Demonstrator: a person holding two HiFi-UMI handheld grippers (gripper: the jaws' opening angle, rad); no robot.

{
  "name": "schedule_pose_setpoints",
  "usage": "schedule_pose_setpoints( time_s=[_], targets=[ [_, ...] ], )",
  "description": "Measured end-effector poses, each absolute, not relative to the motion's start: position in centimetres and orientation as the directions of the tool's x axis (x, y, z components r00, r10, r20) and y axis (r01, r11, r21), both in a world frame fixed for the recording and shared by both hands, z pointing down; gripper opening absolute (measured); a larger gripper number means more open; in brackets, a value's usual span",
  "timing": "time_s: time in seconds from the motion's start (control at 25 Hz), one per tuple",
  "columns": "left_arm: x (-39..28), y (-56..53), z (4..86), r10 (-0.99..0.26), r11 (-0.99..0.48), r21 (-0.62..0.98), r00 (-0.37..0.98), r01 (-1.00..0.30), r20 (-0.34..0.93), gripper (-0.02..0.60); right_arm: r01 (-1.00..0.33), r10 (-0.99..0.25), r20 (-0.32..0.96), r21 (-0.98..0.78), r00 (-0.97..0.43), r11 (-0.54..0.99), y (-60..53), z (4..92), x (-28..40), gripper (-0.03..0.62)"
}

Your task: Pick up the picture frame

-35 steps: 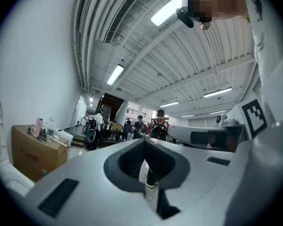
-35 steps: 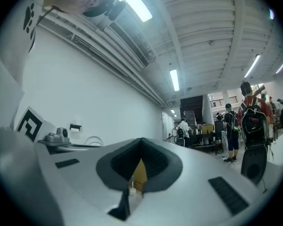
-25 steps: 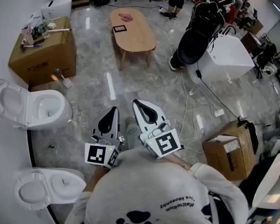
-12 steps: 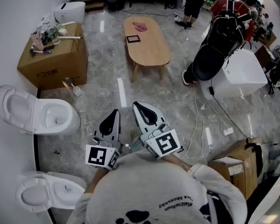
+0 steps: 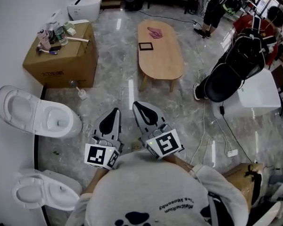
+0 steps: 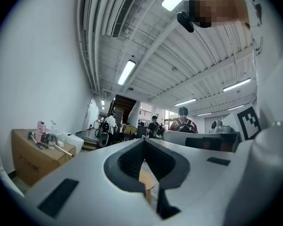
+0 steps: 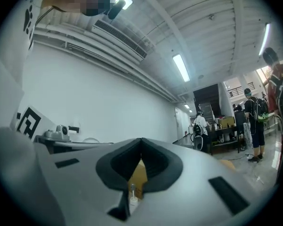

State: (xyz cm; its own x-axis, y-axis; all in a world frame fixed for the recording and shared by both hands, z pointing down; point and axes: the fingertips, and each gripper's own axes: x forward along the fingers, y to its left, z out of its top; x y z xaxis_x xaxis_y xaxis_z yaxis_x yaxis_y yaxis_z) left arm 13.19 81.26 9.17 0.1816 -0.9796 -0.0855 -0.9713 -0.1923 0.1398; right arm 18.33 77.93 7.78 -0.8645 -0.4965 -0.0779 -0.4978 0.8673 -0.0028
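Desk (image 5: pixel 162 62) with picture frame (image 5: pixel 145 46) now lower, nearer in head view: approach continuing. Left gripper (image 5: pixel 115 111), right gripper (image 5: pixel 136 104): fingers closed, empty.

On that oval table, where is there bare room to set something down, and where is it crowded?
The near half of the oval table, this side of the picture frame, is bare wood. The far end is crowded: the frame, with a pink cloth just beyond it.
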Motion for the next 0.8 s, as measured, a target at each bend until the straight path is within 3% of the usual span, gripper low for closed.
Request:
schedule_pose_setpoints(
  time_s=[0.4,0.8],
  targets=[
    [12.5,77.0,10.5,-0.991,-0.135,0.139,0.132,-0.981,-0.031,0.008,-0.443,-0.448,-0.053,-0.087,-0.892,0.892,73.5,10.1,17.6,0.008],
    [9.9,71.1,12.4,-0.978,-0.207,0.166,0.205,-0.964,-0.028,0.008,-0.525,-0.531,-0.035,-0.106,-0.847,0.844,68.0,11.6,16.1,0.008]
  ],
)
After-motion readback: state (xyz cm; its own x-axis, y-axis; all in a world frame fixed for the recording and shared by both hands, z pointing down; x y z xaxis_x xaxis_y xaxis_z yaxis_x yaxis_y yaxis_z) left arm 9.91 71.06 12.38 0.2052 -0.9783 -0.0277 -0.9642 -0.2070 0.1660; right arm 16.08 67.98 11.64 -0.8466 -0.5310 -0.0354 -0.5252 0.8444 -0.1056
